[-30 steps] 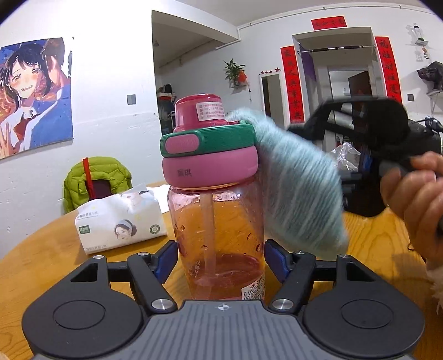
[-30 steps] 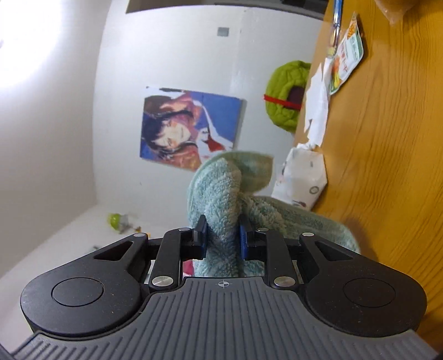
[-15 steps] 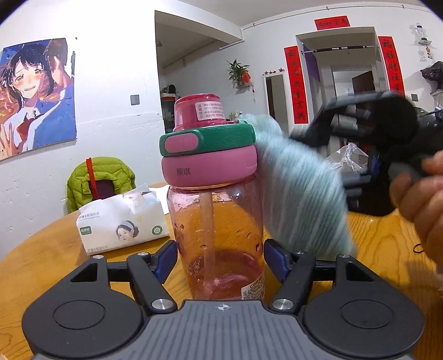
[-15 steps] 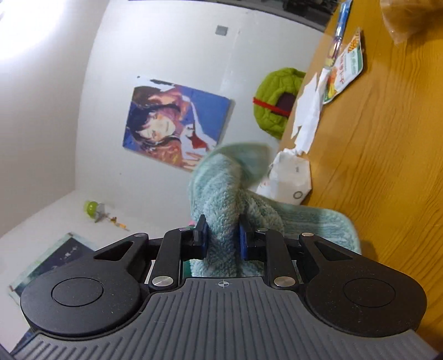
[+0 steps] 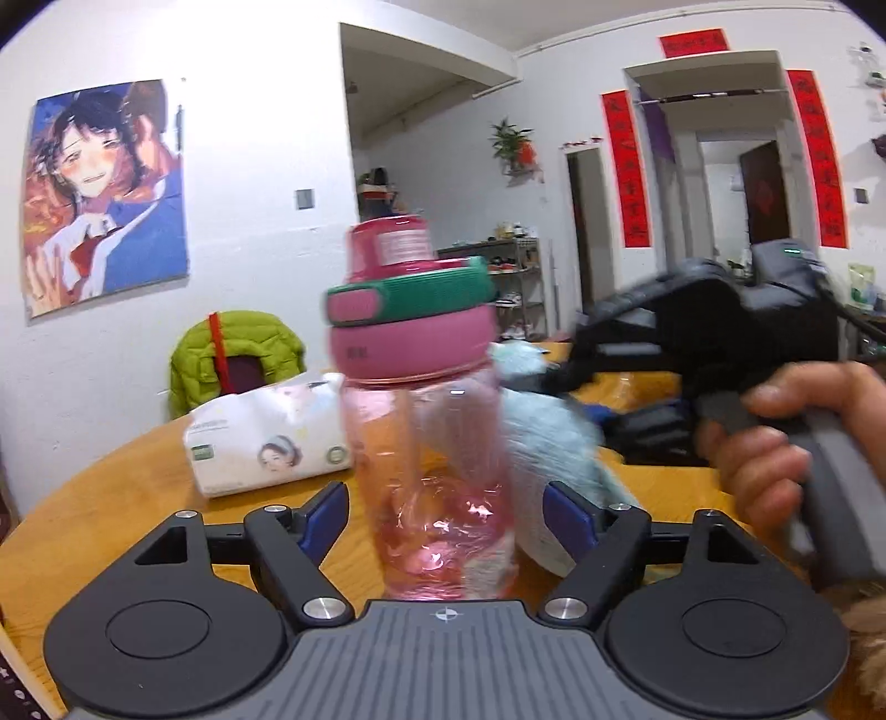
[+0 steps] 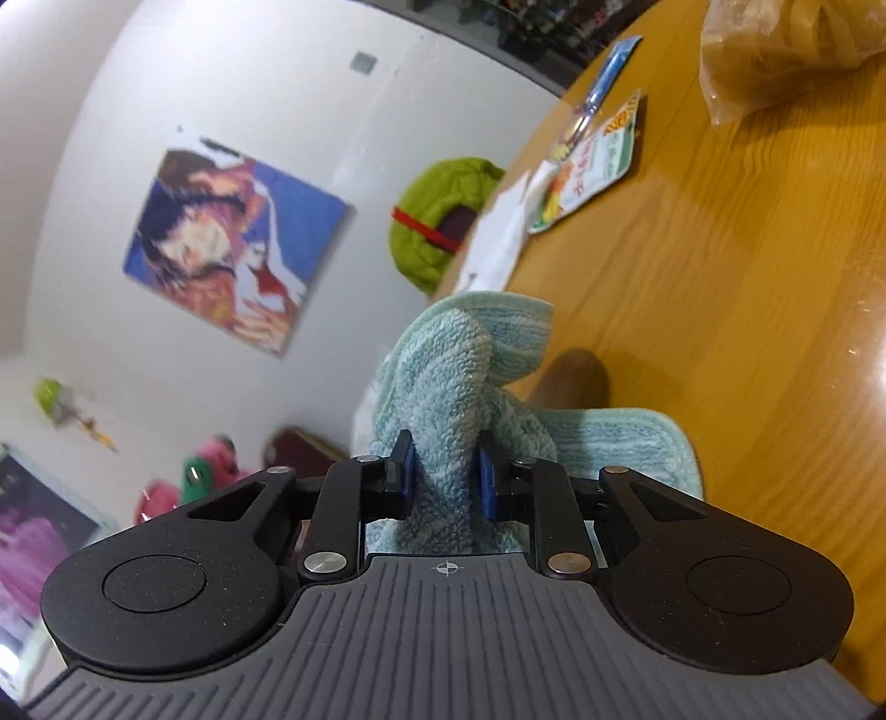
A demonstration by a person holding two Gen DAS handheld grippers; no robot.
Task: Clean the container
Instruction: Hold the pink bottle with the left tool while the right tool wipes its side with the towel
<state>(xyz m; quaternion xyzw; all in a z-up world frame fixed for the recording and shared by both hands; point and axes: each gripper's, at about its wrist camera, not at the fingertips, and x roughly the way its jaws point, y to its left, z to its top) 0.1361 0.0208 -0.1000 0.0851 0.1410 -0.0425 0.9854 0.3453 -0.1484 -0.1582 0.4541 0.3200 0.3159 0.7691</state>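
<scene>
A clear pink water bottle [image 5: 437, 454] with a pink and green lid stands tilted between the fingers of my left gripper [image 5: 446, 515]. The blue pads stand a little off its sides, so the jaws look open. My right gripper [image 6: 446, 476] is shut on a light blue-green cloth [image 6: 459, 387]. In the left wrist view the cloth [image 5: 548, 437] lies against the bottle's right side, low down, with the right gripper's body [image 5: 720, 338] and a hand behind it. The bottle's lid also shows blurred in the right wrist view [image 6: 194, 482].
The wooden table [image 5: 111, 487] carries a white tissue pack [image 5: 266, 437] behind the bottle on the left. A green jacket [image 5: 238, 354] hangs on a chair beyond. In the right wrist view, papers, a snack packet [image 6: 592, 166] and a plastic bag [image 6: 786, 50] lie on the table.
The cloth has moved down the bottle's right side from the lid towards the base. The bottle has tipped and the left pads now stand off it. The right gripper has swung lower.
</scene>
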